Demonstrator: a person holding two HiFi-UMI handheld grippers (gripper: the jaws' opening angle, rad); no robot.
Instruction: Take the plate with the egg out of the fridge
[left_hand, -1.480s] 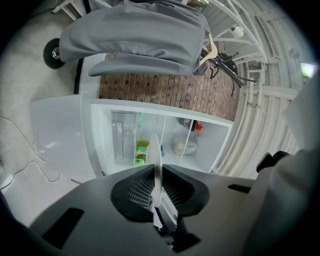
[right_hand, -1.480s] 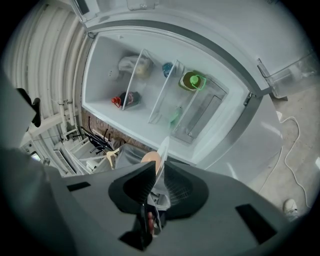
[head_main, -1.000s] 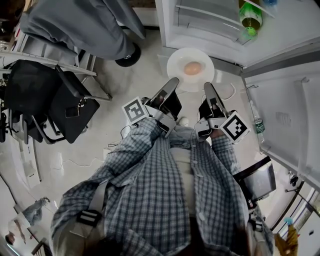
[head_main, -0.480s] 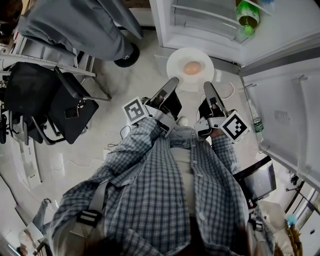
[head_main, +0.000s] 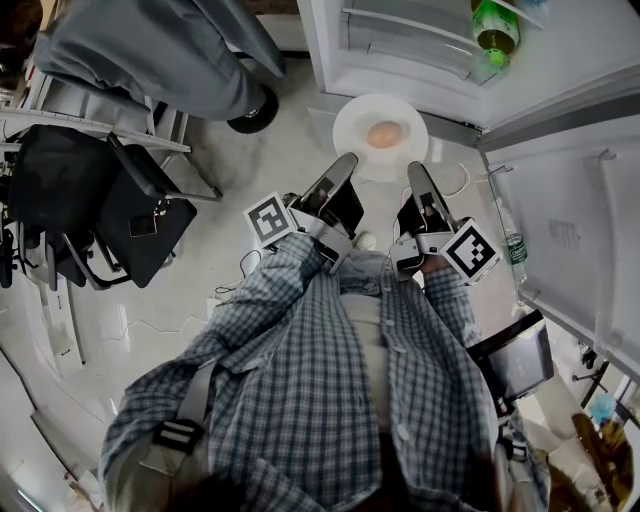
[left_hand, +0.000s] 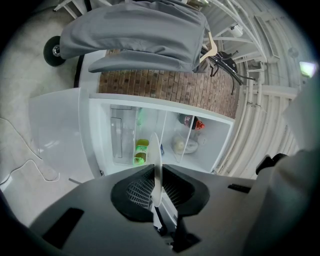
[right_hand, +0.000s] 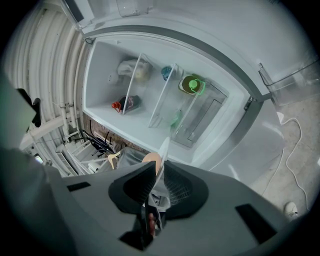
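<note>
Facing the open fridge (head_main: 400, 45), the plate (head_main: 350, 125) is held outside it above the floor (head_main: 280, 150), its near rim gripped at the left by the left tool (head_main: 345, 163) and at the right by the right tool (head_main: 415, 172), the egg (head_main: 385, 135) centred between both.

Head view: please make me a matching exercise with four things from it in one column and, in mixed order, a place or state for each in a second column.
Things:
1. plate
2. egg
3. green bottle
4. black chair

Places or states:
A. inside the open fridge
B. lies on the plate
C. stands on the floor, at the picture's left
D. rim clamped in the jaws of the left gripper and the right gripper, outside the fridge

Right pairs: 1-D, 2-B, 3-A, 4-C.
</note>
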